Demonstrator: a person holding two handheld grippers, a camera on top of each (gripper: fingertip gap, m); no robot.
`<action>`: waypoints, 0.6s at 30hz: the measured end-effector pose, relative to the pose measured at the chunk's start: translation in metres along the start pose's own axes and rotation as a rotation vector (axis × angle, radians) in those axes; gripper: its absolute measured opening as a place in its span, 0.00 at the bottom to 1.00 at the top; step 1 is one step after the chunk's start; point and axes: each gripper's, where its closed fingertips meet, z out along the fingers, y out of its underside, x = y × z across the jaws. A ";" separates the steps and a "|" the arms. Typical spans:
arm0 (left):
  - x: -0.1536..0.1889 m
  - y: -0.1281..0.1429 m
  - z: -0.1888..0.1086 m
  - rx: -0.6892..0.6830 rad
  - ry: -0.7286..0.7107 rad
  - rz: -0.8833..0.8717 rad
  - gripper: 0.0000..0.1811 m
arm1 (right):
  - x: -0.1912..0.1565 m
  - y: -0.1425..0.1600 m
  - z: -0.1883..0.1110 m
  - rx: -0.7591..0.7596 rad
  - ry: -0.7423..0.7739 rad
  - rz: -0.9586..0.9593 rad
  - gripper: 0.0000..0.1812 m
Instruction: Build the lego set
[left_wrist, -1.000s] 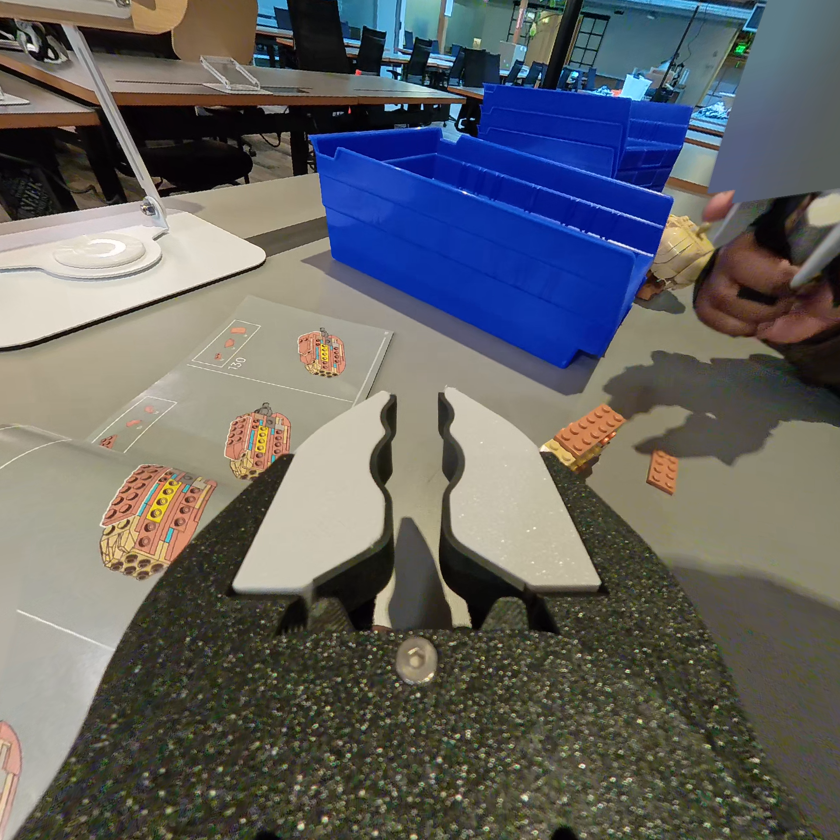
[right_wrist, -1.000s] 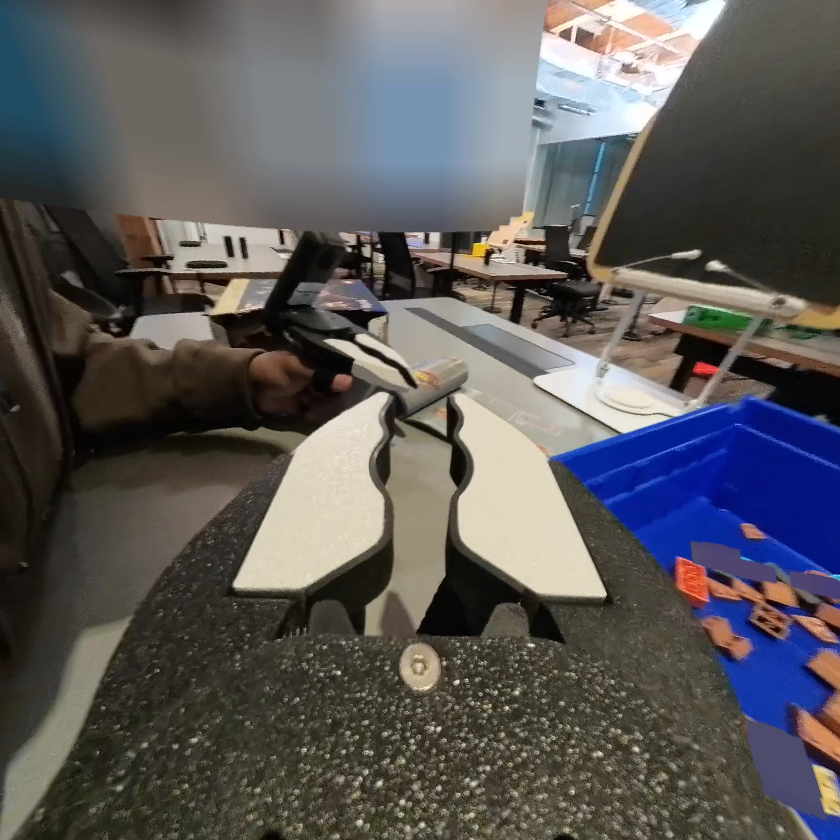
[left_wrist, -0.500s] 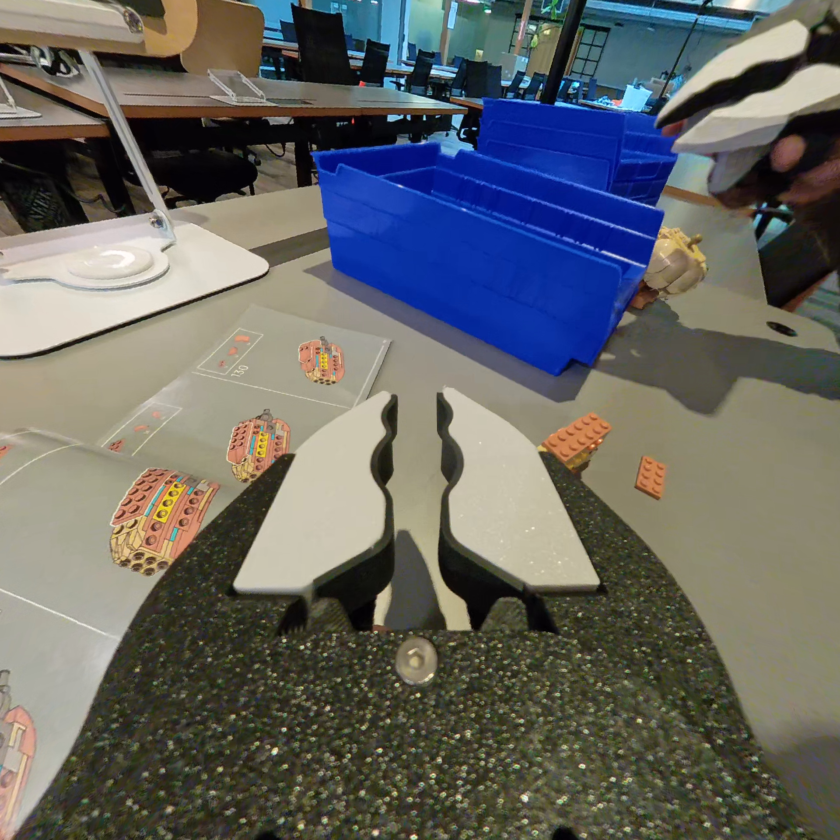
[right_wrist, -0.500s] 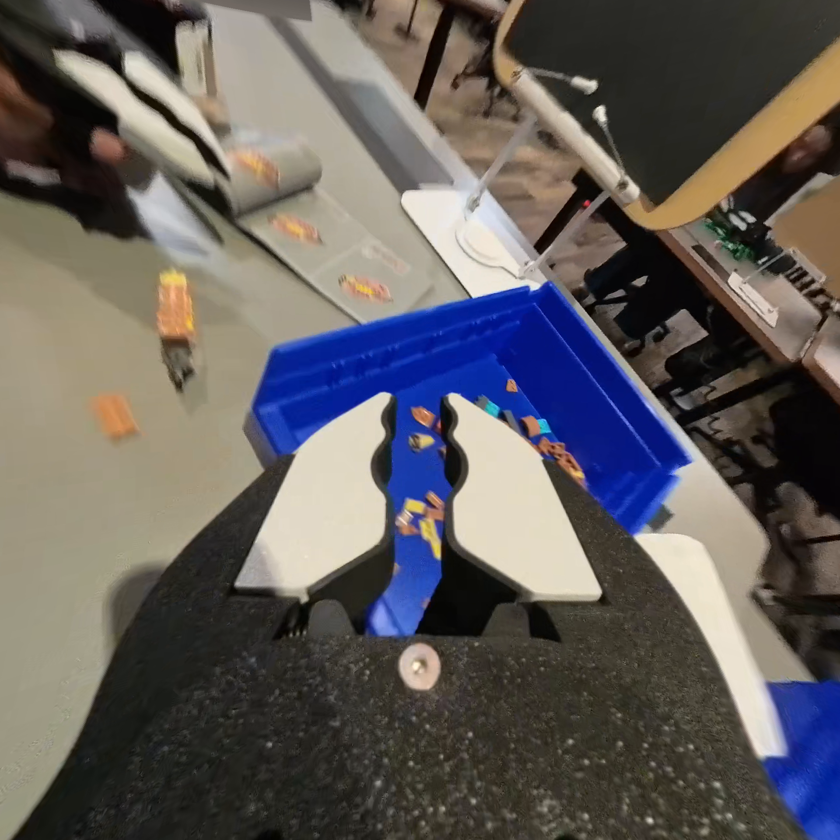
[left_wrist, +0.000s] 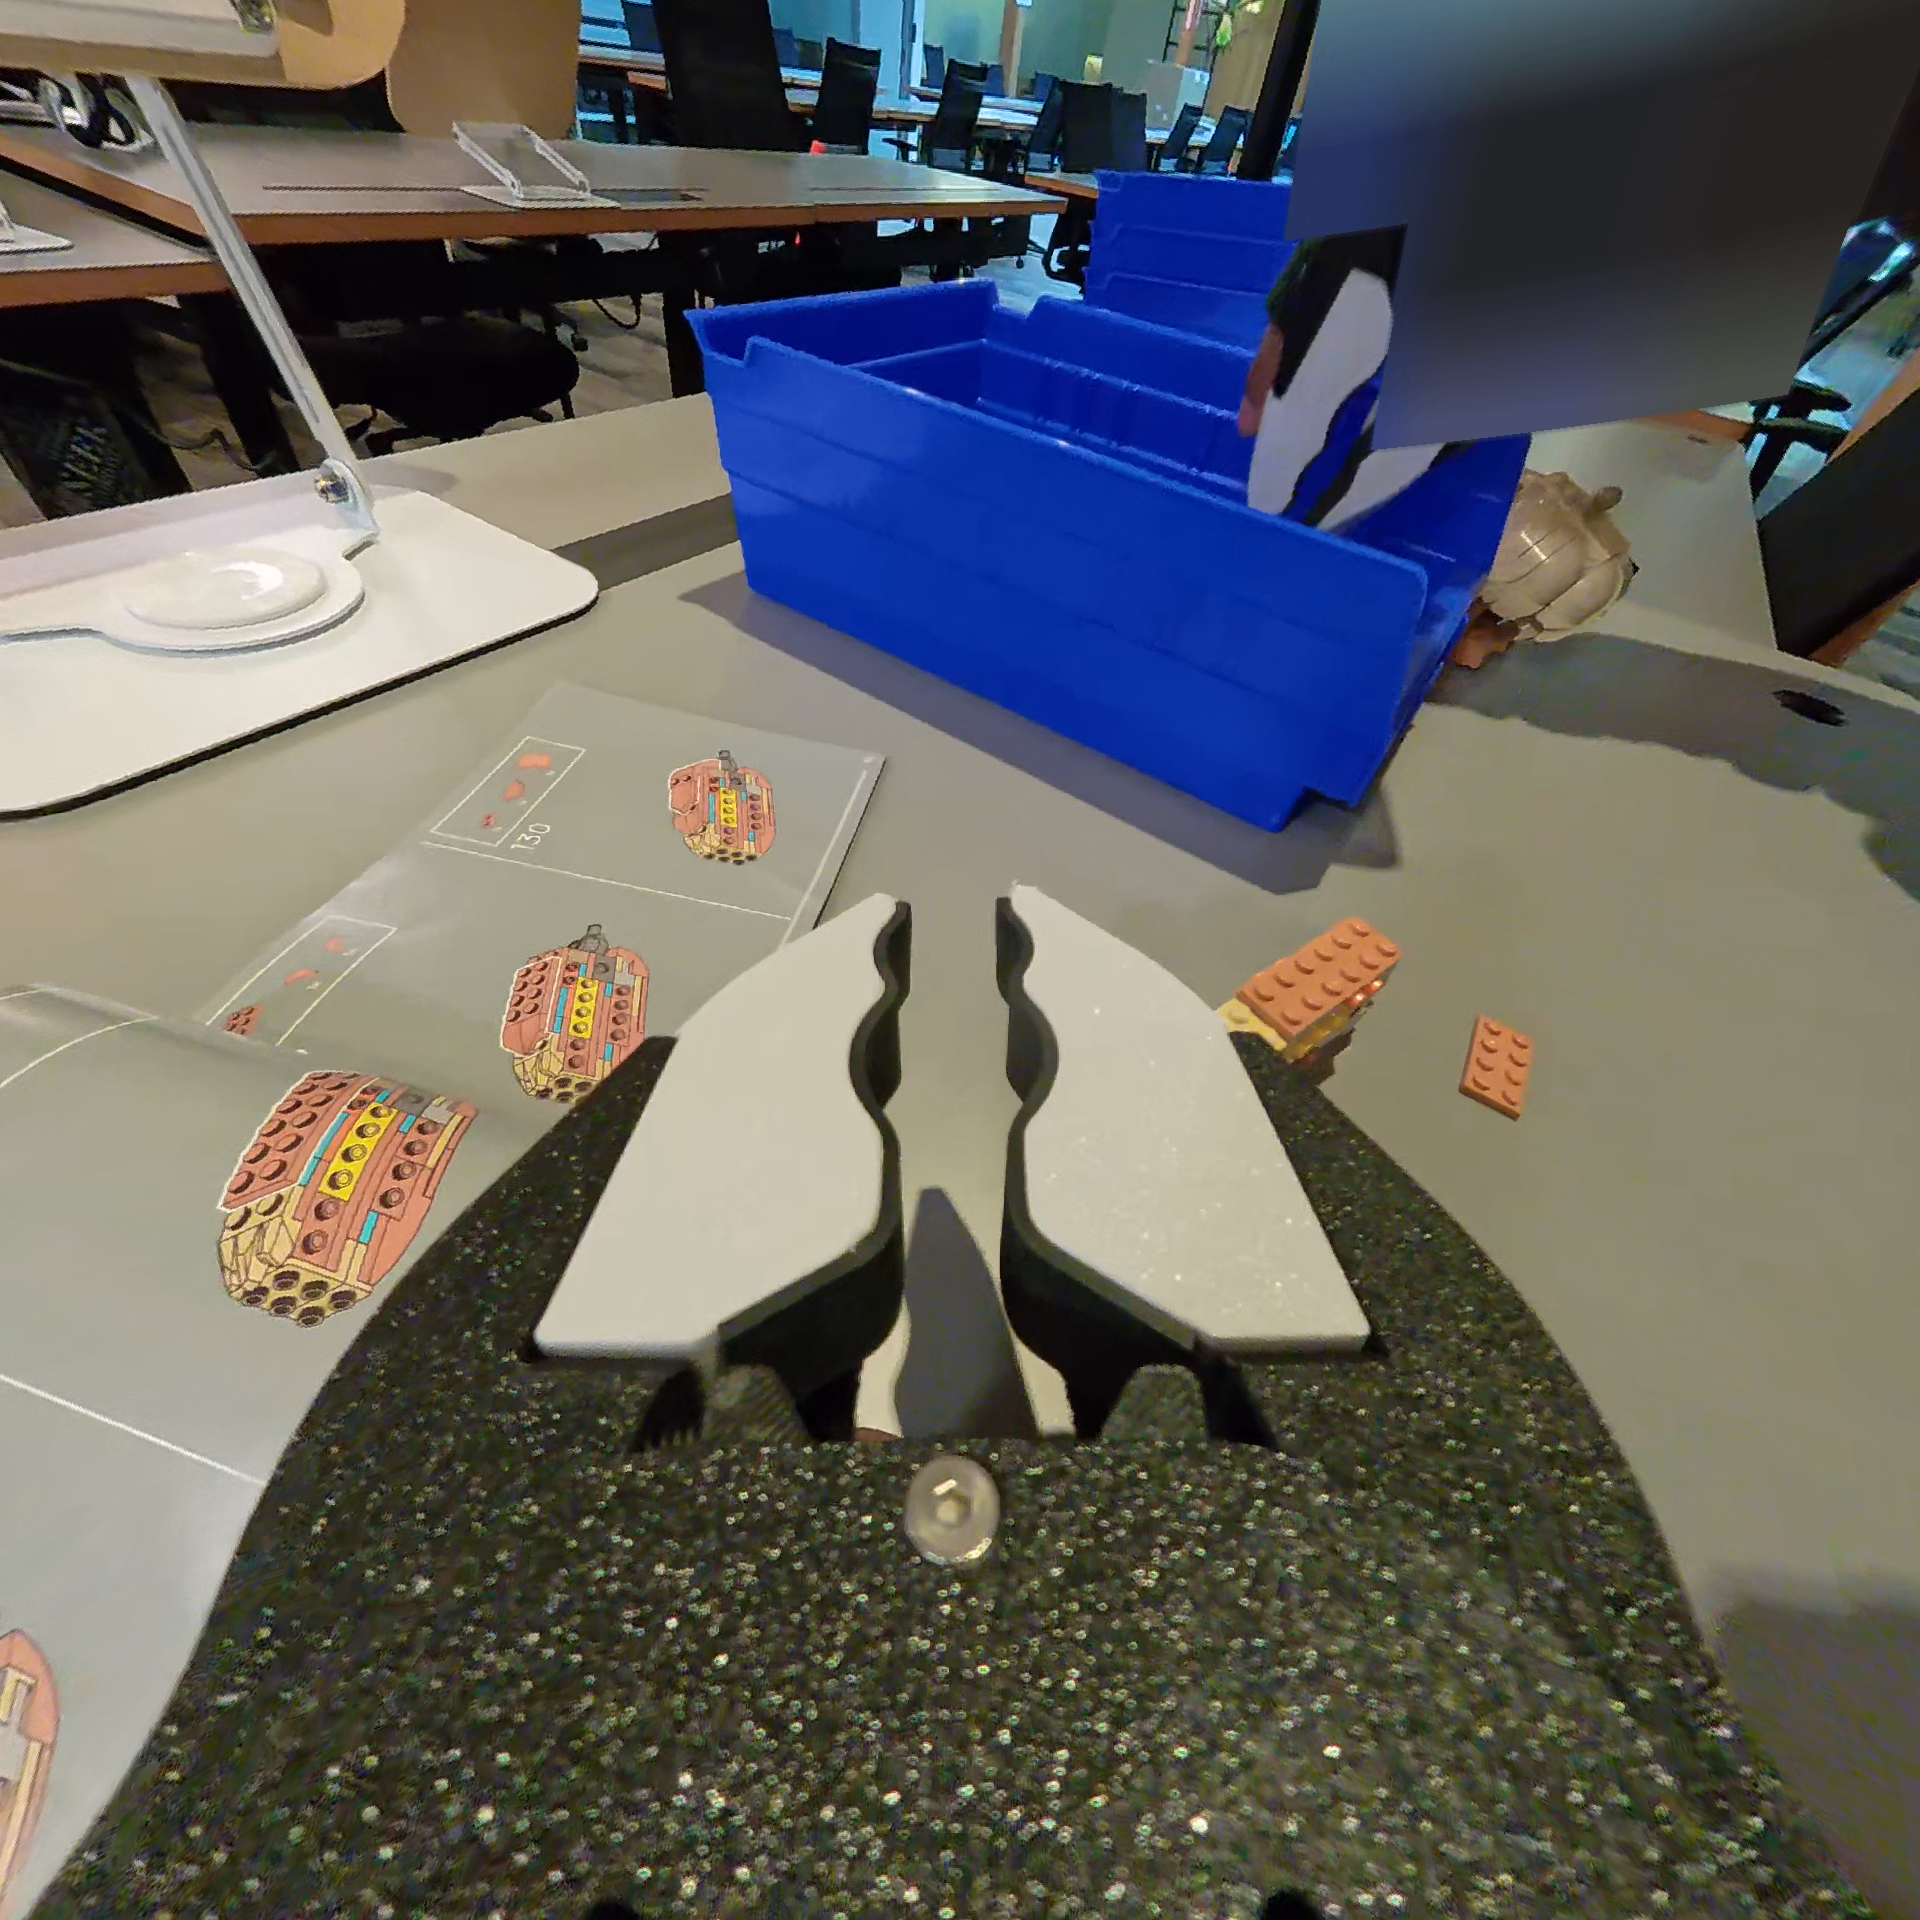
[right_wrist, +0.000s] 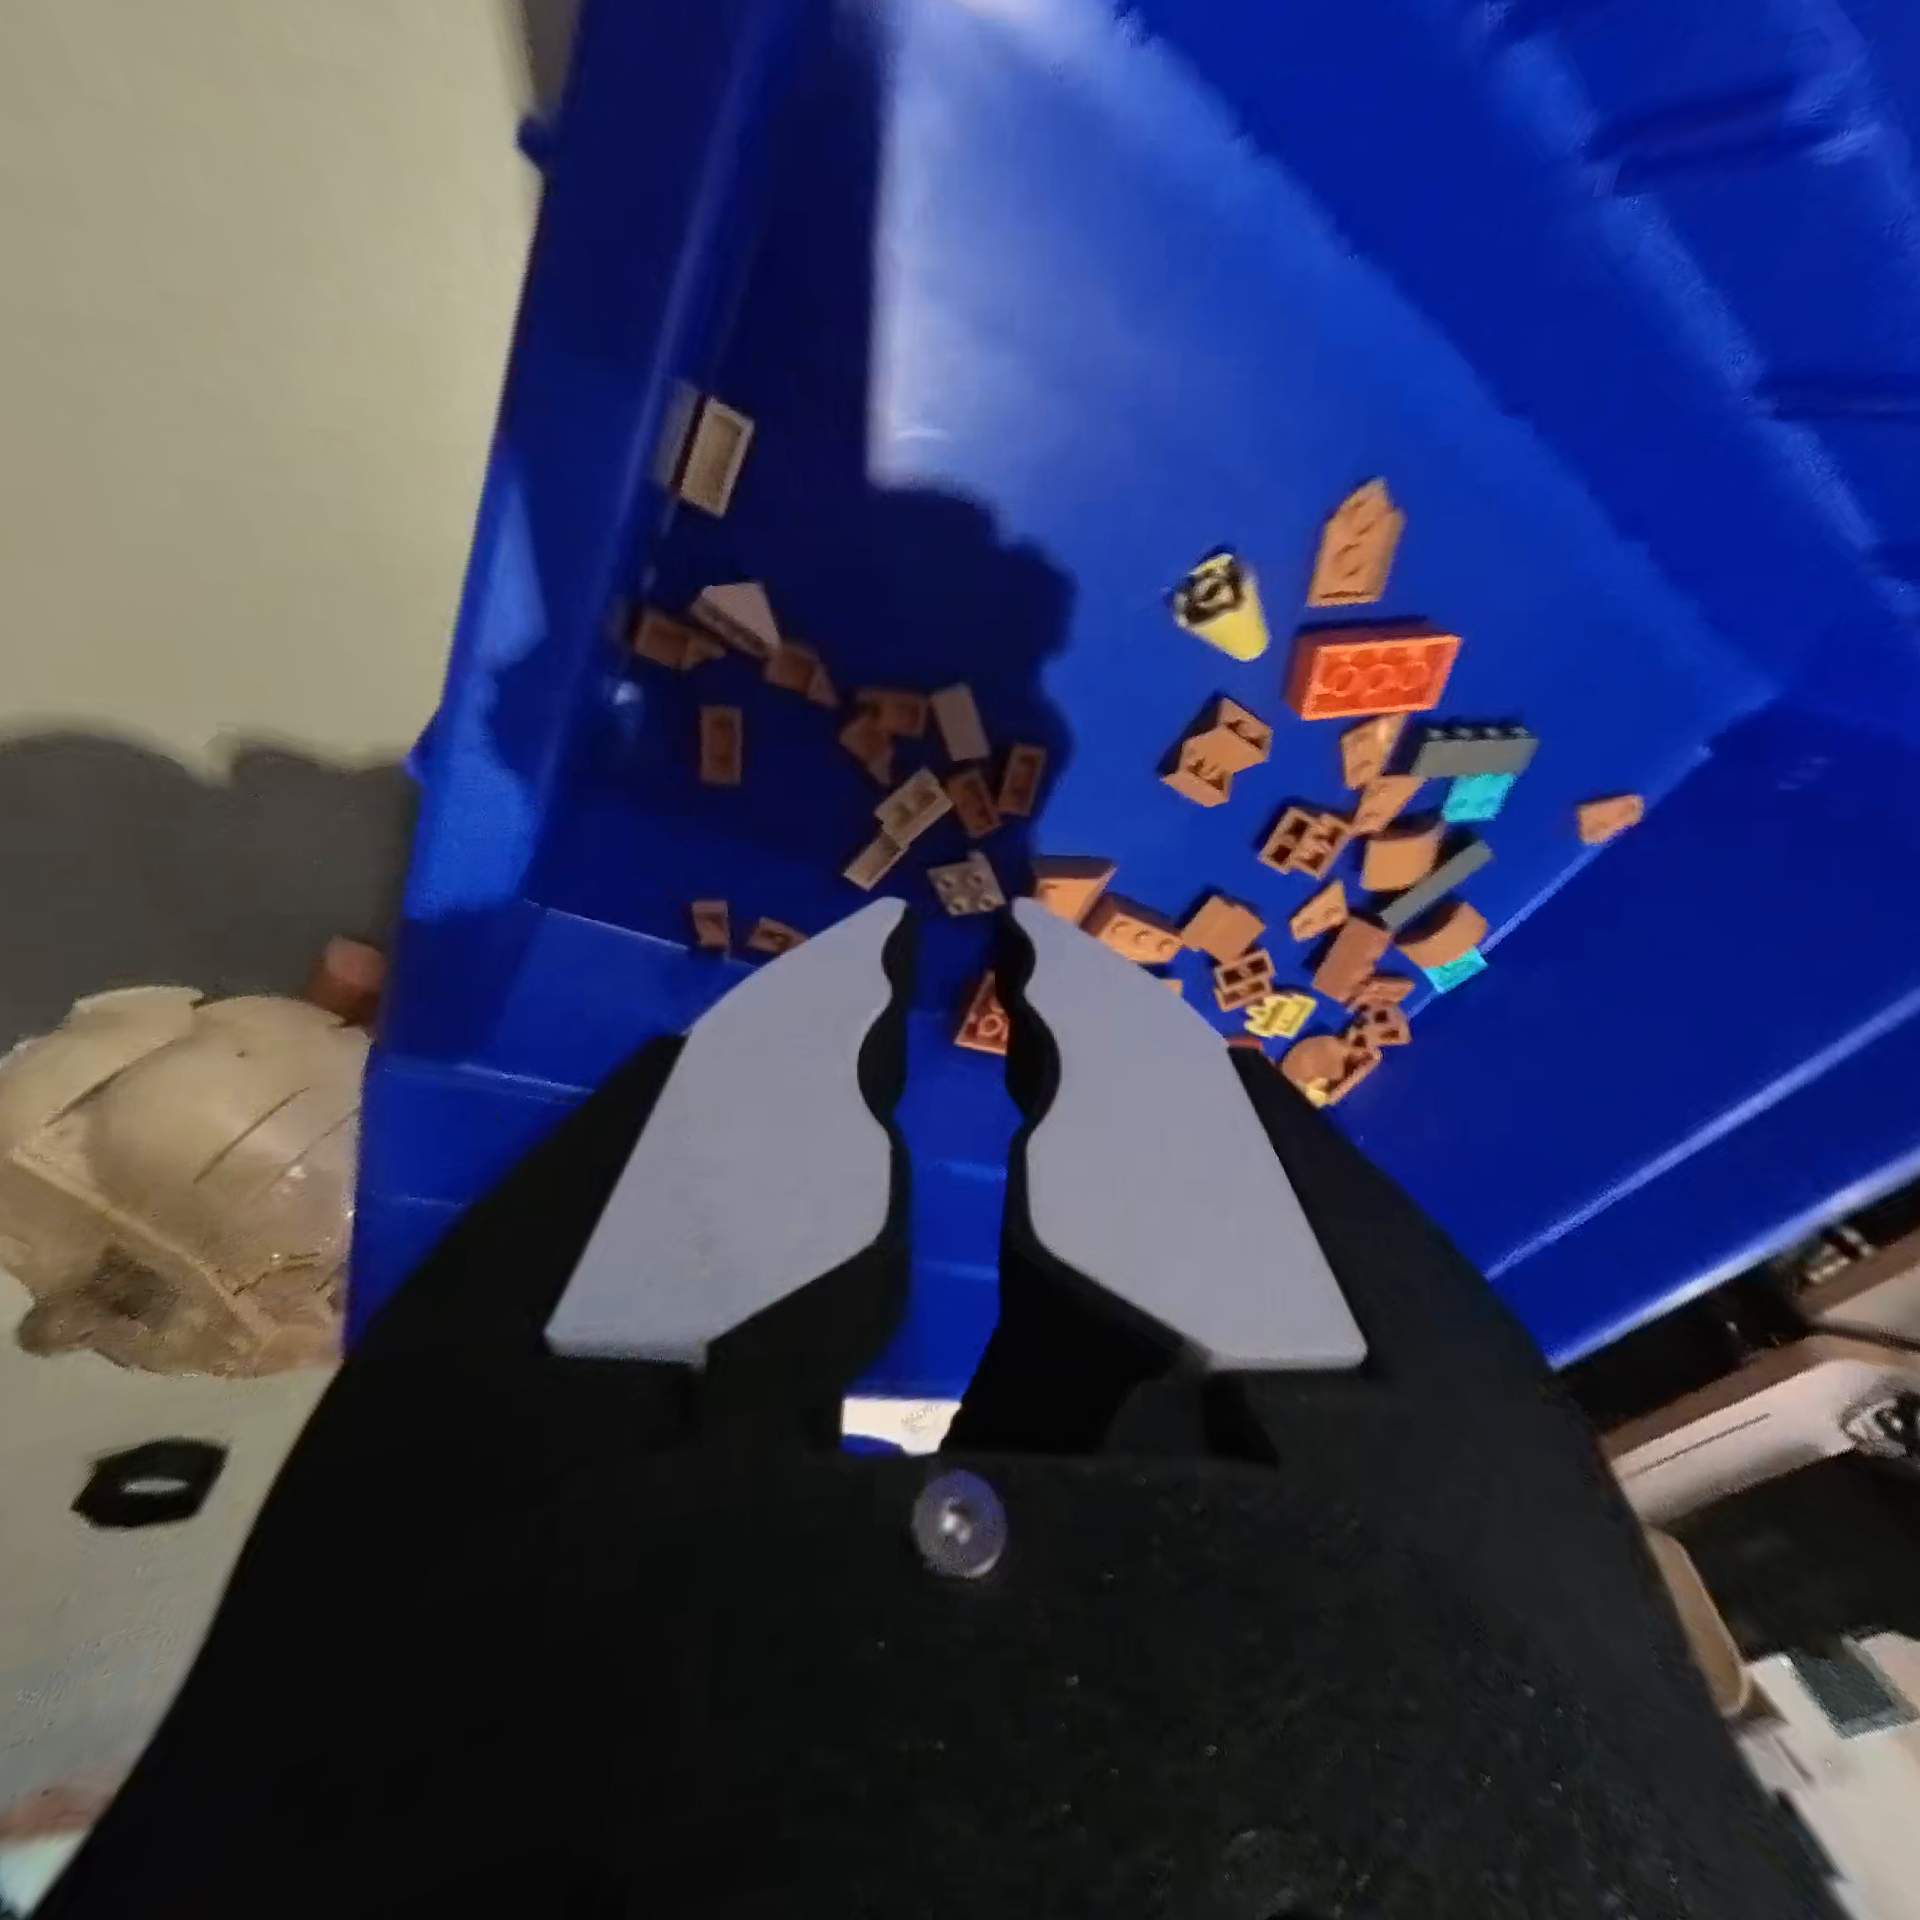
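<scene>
Left wrist view: bright, even light, sharp focus; the blue bin casts a soft shadow on the worktop on its near side. Straight lines bow toward the picture's edges. Right wrist view: motion-blurred, dimmer; a dark, lumpy shadow lies on the bin's floor among its bricks.

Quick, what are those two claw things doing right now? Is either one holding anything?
Left gripper: open, empty, low over the grey table.
Right gripper: open, empty, pointing into the blue bin of loose bricks.
</scene>
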 end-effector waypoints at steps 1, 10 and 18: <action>0.000 0.001 0.000 -0.003 0.001 -0.003 0.08 | -0.003 -0.003 0.004 -0.002 -0.024 -0.017 0.08; -0.001 0.006 0.003 -0.019 0.012 -0.016 0.08 | -0.021 -0.004 0.036 -0.033 -0.107 -0.108 0.05; -0.003 0.007 0.003 -0.020 0.016 -0.035 0.08 | -0.019 -0.006 0.043 -0.031 -0.093 -0.145 0.07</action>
